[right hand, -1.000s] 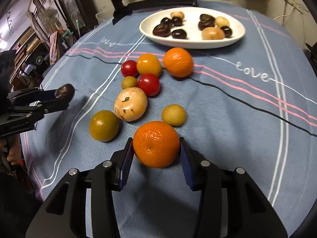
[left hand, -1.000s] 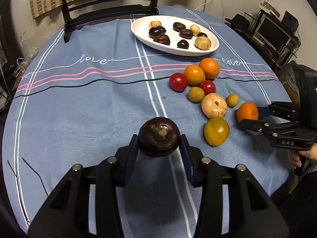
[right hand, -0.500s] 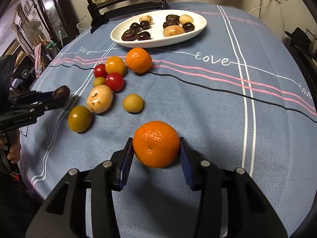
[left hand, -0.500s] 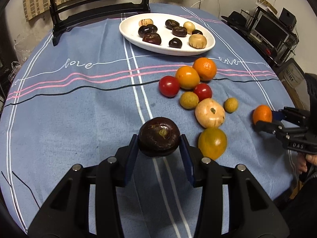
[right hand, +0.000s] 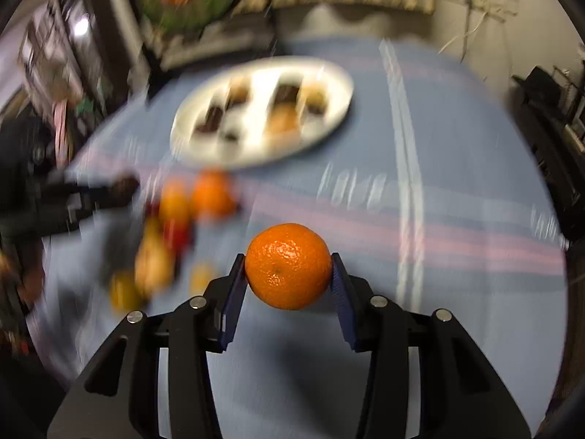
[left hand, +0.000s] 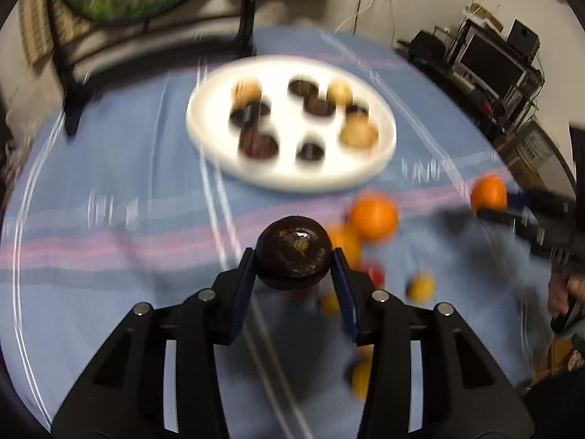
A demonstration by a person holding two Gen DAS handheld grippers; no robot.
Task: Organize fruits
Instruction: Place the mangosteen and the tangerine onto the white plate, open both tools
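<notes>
Left wrist view went blurry: both tongs had swung toward the plate [left hand: 380, 168] at 12 o'clock, left gripper [left hand: 294, 278] clenching the dark fruit [left hand: 293, 252], right gripper [right hand: 288, 274] squeezing the orange [right hand: 288, 266], probably headed for drop-off.

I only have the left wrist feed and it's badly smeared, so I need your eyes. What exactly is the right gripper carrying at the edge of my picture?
Observer: The right gripper is shut on an orange mandarin, its dimpled peel sharp in the right wrist view.
Operator: Is the grip centred?
Observer: Both blue pads press its sides at mid-height.
Operator: Is it above bare cloth?
Observer: Yes, blue tablecloth lies beneath, with the white plate ahead to its left.
</notes>
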